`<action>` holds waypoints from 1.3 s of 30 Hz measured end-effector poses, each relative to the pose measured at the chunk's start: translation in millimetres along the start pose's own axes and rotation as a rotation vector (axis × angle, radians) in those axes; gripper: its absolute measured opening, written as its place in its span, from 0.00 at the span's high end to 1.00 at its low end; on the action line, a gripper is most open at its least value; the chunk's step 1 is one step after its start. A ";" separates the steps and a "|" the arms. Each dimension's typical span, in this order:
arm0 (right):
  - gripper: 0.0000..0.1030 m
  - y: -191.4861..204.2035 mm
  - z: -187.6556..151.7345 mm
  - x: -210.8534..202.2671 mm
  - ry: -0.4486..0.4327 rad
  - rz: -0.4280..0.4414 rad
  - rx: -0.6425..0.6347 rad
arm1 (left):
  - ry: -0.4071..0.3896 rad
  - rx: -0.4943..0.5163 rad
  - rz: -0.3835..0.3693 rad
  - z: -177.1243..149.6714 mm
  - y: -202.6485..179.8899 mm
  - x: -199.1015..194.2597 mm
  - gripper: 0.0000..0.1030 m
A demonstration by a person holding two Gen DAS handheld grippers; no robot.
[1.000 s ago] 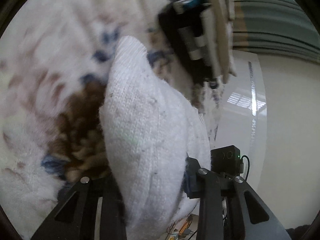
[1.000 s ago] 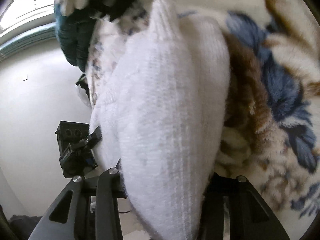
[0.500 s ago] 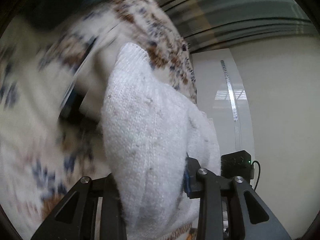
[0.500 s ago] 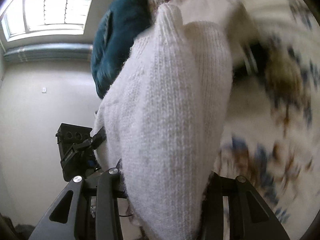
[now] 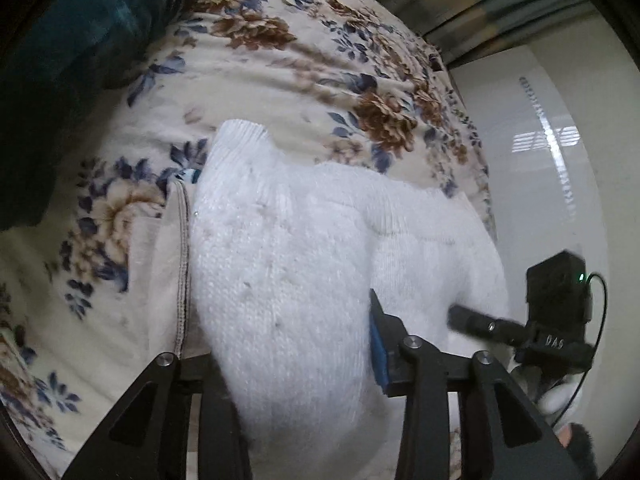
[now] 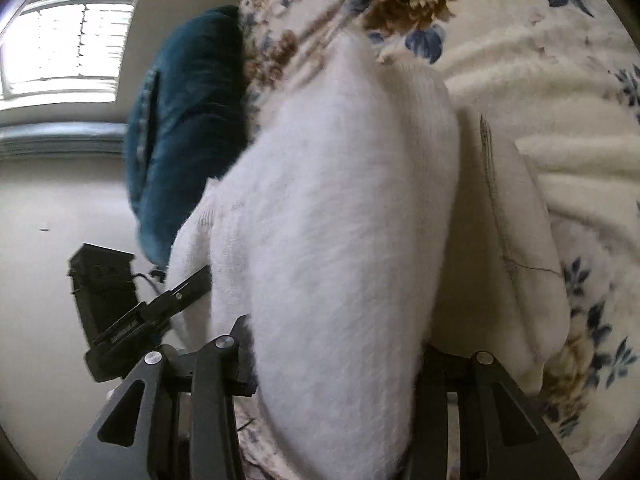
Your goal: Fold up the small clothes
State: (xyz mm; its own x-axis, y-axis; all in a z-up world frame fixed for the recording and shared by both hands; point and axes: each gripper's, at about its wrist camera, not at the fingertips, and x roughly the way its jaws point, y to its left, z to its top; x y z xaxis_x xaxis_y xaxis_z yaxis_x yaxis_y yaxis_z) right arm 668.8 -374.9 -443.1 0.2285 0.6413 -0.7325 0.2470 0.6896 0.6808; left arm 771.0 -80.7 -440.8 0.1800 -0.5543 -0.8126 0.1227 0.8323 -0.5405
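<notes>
A white knitted sock (image 5: 288,264) fills the middle of both wrist views; in the right wrist view the sock (image 6: 332,240) bulges between the fingers. My left gripper (image 5: 296,364) is shut on one end of it, and my right gripper (image 6: 332,360) is shut on the other end. The sock hangs above a floral blanket (image 5: 280,60). The right gripper's body shows at the lower right of the left view (image 5: 556,320). A cream garment with a stitched hem (image 5: 176,264) lies on the blanket beside the sock, also seen in the right view (image 6: 508,240).
A dark teal cushion (image 5: 60,60) lies at the blanket's far left; it also shows in the right wrist view (image 6: 188,128). A pale wall and glossy white panel (image 5: 560,160) stand to the right. A bright window (image 6: 68,44) is at the upper left.
Both grippers swung with the sock still held, so the view turned from close on the blanket to looking across the bed. The cream garment and the teal cushion came into view.
</notes>
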 end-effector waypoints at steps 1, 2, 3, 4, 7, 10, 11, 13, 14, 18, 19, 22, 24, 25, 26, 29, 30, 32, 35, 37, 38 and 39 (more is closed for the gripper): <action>0.51 0.7 3.6 5.4 0.002 -0.021 0.001 | -0.008 0.001 -0.001 -0.9 0.0 -2.2 0.65; 0.44 3.9 3.7 7.4 0.006 -0.043 0.001 | -0.016 -0.001 0.001 -0.8 -0.5 -5.1 0.64; 0.40 8.0 6.6 7.7 0.005 -0.067 0.001 | -0.025 -0.006 0.006 -5.0 -1.1 -11.3 0.63; 0.39 16.4 18.8 7.1 -0.005 -0.112 -0.006 | -0.041 -0.008 0.020 -8.2 -2.7 -18.6 0.62; 0.28 31.3 29.6 -6.4 -0.038 -0.262 -0.080 | -0.112 0.033 0.138 -7.8 -14.4 -33.7 0.45; 0.08 46.2 13.8 -36.1 -0.124 -0.458 -0.186 | -0.189 0.086 0.245 -15.5 -28.2 -51.6 0.15; 0.01 50.6 10.6 -42.2 -0.157 -0.513 -0.210 | -0.201 0.095 0.269 -17.4 -31.6 -53.0 0.09; 0.00 62.7 -4.2 -56.0 -0.212 -0.610 -0.244 | -0.225 0.116 0.338 -28.4 -40.1 -59.6 0.03; 0.00 65.1 -14.5 -60.1 -0.231 -0.649 -0.247 | -0.234 0.118 0.373 -37.6 -45.0 -63.6 0.00; 0.00 69.6 -64.0 -86.5 -0.321 -0.775 -0.259 | -0.253 0.132 0.432 -72.7 -62.5 -74.5 0.00; 0.00 71.0 -77.8 -93.9 -0.338 -0.799 -0.264 | -0.246 0.145 0.449 -81.4 -68.8 -76.4 0.00; 0.00 79.3 -116.1 -114.1 -0.370 -0.843 -0.277 | -0.240 0.174 0.522 -107.7 -89.1 -87.2 0.00; 0.00 89.5 -137.5 -125.6 -0.383 -0.856 -0.284 | -0.259 0.171 0.537 -126.5 -101.9 -103.2 0.00; 0.00 95.7 -149.1 -133.6 -0.390 -0.852 -0.287 | -0.264 0.168 0.533 -133.4 -107.1 -109.5 0.00; 0.00 102.2 -160.7 -142.7 -0.399 -0.854 -0.287 | -0.272 0.167 0.526 -142.4 -113.3 -119.8 0.00; 0.00 127.3 -197.2 -172.1 -0.445 -0.871 -0.312 | -0.320 0.192 0.534 -175.1 -140.1 -160.2 0.00; 0.00 136.6 -210.0 -182.8 -0.463 -0.883 -0.322 | -0.337 0.201 0.545 -185.3 -149.0 -173.6 0.00; 0.00 156.0 -240.9 -209.2 -0.503 -0.883 -0.330 | -0.366 0.224 0.538 -206.2 -166.4 -200.3 0.00; 0.00 181.9 -284.9 -247.1 -0.558 -0.881 -0.343 | -0.406 0.269 0.552 -234.5 -189.6 -234.2 0.00; 0.00 198.3 -311.9 -269.7 -0.592 -0.874 -0.355 | -0.429 0.282 0.550 -254.8 -203.4 -257.4 0.00; 0.00 206.0 -325.2 -280.1 -0.606 -0.869 -0.364 | -0.439 0.292 0.548 -264.9 -210.2 -268.0 0.00; 0.00 215.8 -342.1 -292.5 -0.625 -0.865 -0.379 | -0.453 0.298 0.541 -277.6 -218.2 -282.2 0.00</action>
State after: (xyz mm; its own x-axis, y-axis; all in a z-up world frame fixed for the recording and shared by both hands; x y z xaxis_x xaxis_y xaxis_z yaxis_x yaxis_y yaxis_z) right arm 333.1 -298.6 -81.6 0.5763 -0.3081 -0.7569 0.2739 0.9455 -0.1763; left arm 422.5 -105.2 -154.0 0.6644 -0.0699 -0.7441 0.1501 0.9878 0.0413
